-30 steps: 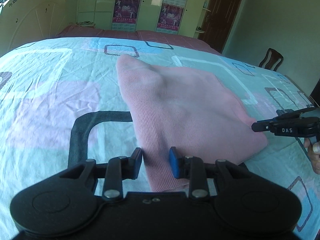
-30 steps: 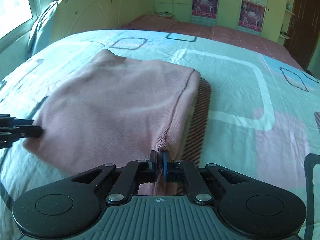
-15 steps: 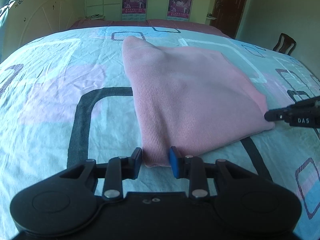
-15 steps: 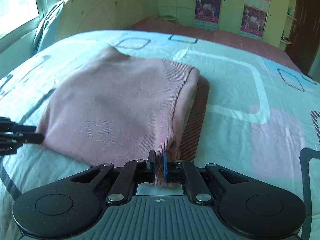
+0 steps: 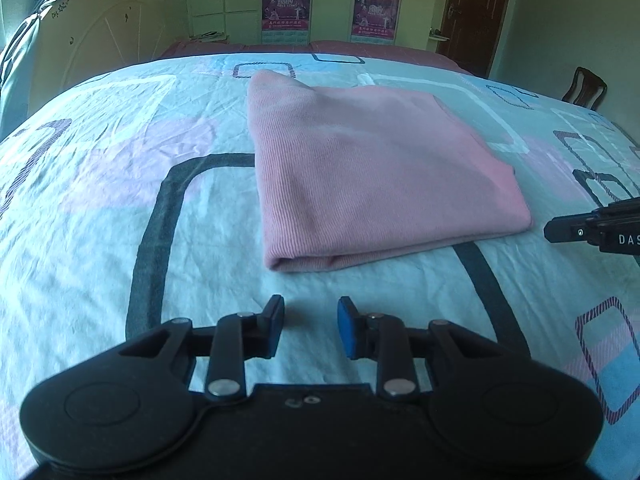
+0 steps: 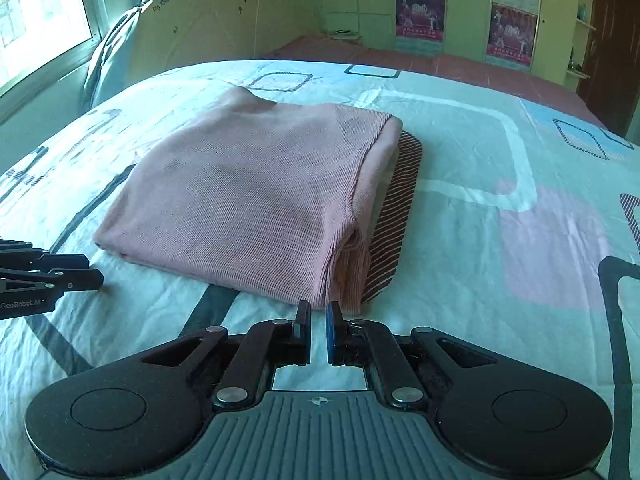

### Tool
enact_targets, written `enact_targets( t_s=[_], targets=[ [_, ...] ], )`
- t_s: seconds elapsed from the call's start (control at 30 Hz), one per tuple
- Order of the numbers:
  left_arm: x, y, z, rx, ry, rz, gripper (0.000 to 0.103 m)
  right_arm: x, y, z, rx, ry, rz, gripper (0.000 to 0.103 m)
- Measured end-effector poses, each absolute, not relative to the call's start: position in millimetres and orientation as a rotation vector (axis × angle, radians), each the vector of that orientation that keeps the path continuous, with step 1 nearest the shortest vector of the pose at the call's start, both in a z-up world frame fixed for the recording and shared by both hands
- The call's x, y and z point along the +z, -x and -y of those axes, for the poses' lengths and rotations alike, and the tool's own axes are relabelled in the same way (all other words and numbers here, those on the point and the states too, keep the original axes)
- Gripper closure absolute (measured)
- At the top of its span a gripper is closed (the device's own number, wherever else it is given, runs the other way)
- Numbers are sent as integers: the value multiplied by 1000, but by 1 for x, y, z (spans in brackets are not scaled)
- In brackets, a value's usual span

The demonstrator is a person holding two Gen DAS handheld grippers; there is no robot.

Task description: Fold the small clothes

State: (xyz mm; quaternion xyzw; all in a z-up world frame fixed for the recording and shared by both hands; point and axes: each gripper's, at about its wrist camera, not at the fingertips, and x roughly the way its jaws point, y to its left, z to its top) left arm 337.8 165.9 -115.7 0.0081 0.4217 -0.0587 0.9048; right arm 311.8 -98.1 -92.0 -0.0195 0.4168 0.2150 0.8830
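Both grippers hang over the big bed sheet, near the folded pink cloth lying flat on it. Left gripper has a gap and is closing on nothing. Right gripper is pinched shut, empty, just beside the cloth's corner.

left gripper: black body, blue pads, silver pivot screws
right gripper: black linkages, ribbed grey housing, crosshair mark, white lettering on its side
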Motion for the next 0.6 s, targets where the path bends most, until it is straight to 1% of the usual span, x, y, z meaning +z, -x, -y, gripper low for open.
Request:
enact_targets(
  t_s=[0.13,0.27,0.33,0.43,0.47,0.5,0.53,0.57,0.6],
  targets=[
    [-107,-320,-153,-126,-7,-838,76,-88,-291,104,452,24,-860,98],
    [-95,-299,-135,-95,-11,-777,61,-78,-270,110,443,-2,-823,98],
    [-88,-287,-129,-79,-3,-742,29,-72,-259,114,430,-22,-799,98],
    [-76,-269,-119,-65,-4,-694,13,-67,-244,120,412,-27,-777,97],
    [-73,-264,-117,-62,-7,-681,10,-65,-238,122,404,-27,-767,75],
    [-70,-259,-114,-49,-11,-661,4,-62,-231,124,393,-26,-743,25],
    [-66,-251,-110,-40,-16,-636,1,-59,-222,126,381,-18,-696,4],
    [-62,-245,-107,-32,-20,-619,1,-57,-214,127,368,0,-661,0],
    [-59,-240,-105,-21,-21,-604,1,-55,-209,127,359,17,-658,0]
  ],
)
